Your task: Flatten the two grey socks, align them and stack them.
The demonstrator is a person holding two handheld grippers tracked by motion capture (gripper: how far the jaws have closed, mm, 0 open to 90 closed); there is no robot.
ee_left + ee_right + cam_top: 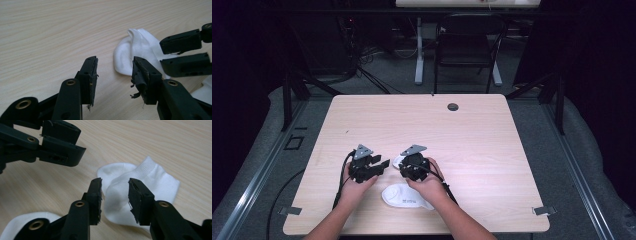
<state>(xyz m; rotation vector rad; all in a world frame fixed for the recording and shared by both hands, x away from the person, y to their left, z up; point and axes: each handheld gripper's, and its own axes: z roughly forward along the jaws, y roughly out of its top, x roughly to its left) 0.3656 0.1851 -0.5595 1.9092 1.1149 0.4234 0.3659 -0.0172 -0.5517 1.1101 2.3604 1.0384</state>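
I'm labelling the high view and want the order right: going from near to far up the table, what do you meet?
Flat white sock near the person's edge → the two black grippers side by side, left gripper and right gripper → small dark round grommet hole at the far side of the light wooden table.

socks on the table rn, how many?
2. One white sock lies bunched just ahead of the right gripper, whose open jaws stand over it. The second sock lies flat near the table's front edge, between the person's hands.
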